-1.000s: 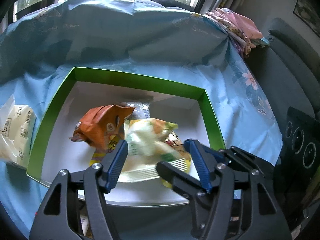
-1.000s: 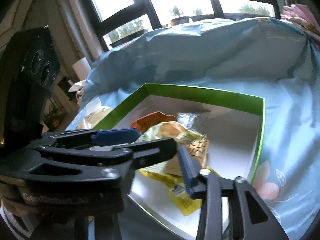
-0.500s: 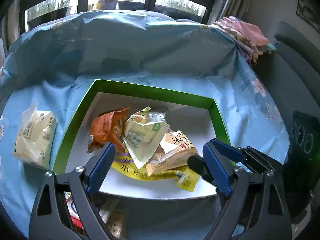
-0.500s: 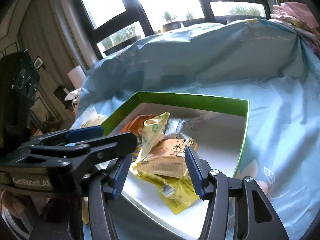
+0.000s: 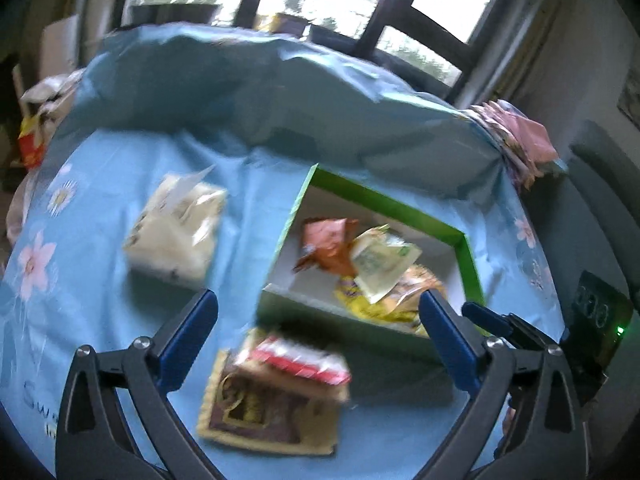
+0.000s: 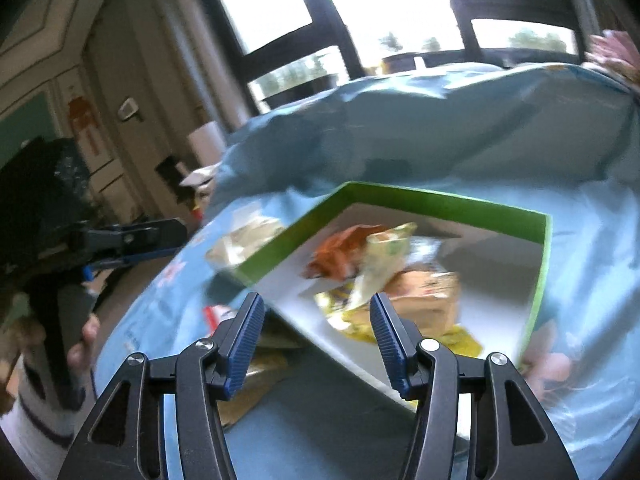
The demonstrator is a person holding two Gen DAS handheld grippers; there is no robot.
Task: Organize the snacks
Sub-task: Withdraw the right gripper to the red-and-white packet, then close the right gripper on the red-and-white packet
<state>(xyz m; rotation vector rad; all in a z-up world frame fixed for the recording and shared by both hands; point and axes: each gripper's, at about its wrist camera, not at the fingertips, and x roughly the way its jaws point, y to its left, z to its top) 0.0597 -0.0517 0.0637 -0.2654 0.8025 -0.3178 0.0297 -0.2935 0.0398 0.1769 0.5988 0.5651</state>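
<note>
A green-walled box (image 5: pixel 380 196) holds an orange packet (image 5: pixel 328 240), a pale green packet (image 5: pixel 384 264) and yellow packets (image 5: pixel 368 306). On the blue cloth in front of the box lie a red-and-white packet (image 5: pixel 296 360) and a brown-and-gold packet (image 5: pixel 260 408). My left gripper (image 5: pixel 318 336) hovers over those two, its jaws opening wide with nothing pressed between them. My right gripper (image 6: pixel 318 316) is open and empty, at the box's (image 6: pixel 440 200) near corner, pointing at the orange packet (image 6: pixel 340 252) and pale green packet (image 6: pixel 384 252).
A cream tissue pack (image 5: pixel 176 232) lies left of the box. The flowered blue cloth (image 5: pixel 100 320) rises in a fold behind it. Folded pink cloth (image 5: pixel 520 136) sits at the far right. A person's hand (image 6: pixel 84 340) grips the left tool. Windows stand behind.
The pale green packet left my left gripper's jaws and lies in the box. That gripper pulled back and swung left over the table packets, jaws widening. The right gripper drew back slightly.
</note>
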